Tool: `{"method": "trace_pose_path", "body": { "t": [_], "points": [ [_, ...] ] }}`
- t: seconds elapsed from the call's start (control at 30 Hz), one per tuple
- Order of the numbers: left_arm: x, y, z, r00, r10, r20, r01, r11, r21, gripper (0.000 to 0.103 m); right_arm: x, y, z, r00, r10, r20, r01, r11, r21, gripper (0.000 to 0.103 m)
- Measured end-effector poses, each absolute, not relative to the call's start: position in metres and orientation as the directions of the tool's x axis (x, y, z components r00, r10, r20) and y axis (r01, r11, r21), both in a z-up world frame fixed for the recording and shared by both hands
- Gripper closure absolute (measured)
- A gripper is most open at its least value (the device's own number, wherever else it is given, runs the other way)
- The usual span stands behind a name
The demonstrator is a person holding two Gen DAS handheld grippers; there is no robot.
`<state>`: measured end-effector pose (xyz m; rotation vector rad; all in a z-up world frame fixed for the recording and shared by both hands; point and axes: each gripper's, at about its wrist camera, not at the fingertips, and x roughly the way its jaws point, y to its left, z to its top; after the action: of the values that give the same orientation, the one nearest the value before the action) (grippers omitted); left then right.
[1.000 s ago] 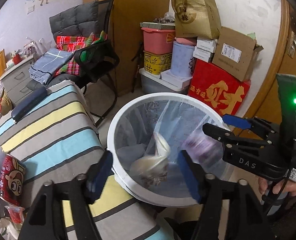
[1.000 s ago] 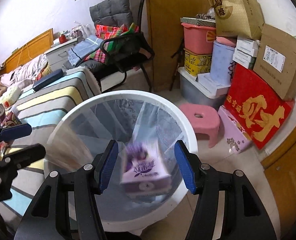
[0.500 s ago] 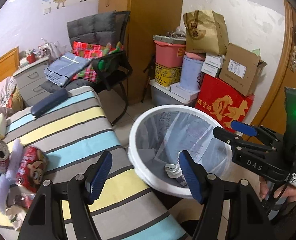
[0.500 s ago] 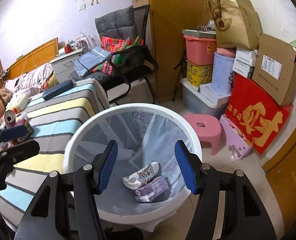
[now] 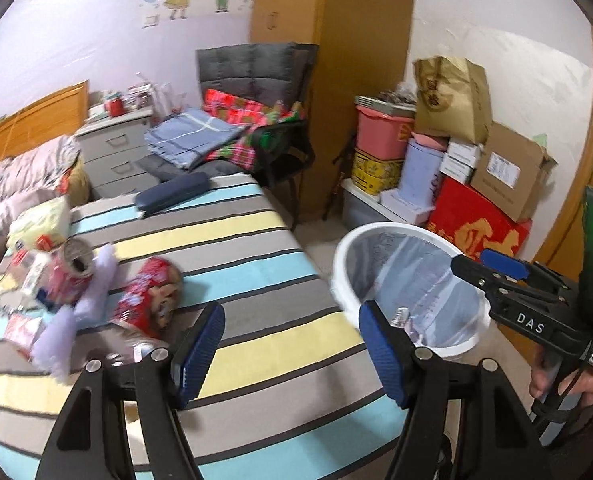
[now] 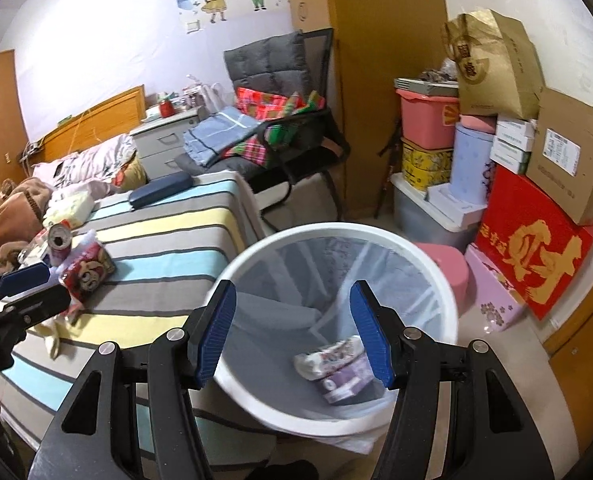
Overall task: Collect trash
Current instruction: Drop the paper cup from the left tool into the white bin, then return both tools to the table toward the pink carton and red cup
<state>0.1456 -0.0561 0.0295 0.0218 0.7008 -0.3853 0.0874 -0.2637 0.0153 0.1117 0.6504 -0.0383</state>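
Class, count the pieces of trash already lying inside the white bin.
2: a white patterned wrapper and a purple carton beside it, both at the bin's bottom. More may be hidden.

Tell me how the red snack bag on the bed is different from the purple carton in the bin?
The red snack bag lies on the striped bed; the purple carton lies at the bottom of the white bin. The snack bag is red with a cartoon face; the carton is purple and boxy. The snack bag still needs collecting; the carton is already thrown away. Neither is held by a gripper.
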Motion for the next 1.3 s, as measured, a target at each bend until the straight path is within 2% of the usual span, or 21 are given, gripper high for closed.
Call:
{"method": "trace_pose_path", "body": {
  "t": [0.37,0.9,1.23,1.3],
  "points": [
    [0.134,0.033,0.039,0.767,-0.208,-0.607,0.189,0.977,-0.095,0.034,0.095,-0.214,0.015,0.794,0.102,-0.599,-0.040,0.992,0.116,0.042],
    [0.130,0.157,0.010,0.756,-0.042,-0.653,-0.038,0.993,-0.108,0.034,0.113,-0.133,-0.001,0.719,0.255,-0.646,-0.203,0.967,0.155,0.042],
    [0.146,0.201,-0.005,0.732,-0.031,-0.681,-0.079,0.988,-0.130,0.033,0.129,-0.087,-0.014,0.650,0.313,-0.692,-0.270,0.947,0.174,0.042],
    [0.155,0.205,-0.010,0.721,-0.036,-0.692,-0.080,0.988,-0.134,0.031,0.133,-0.081,-0.016,0.637,0.322,-0.701,-0.276,0.944,0.183,0.042]
  ]
}}
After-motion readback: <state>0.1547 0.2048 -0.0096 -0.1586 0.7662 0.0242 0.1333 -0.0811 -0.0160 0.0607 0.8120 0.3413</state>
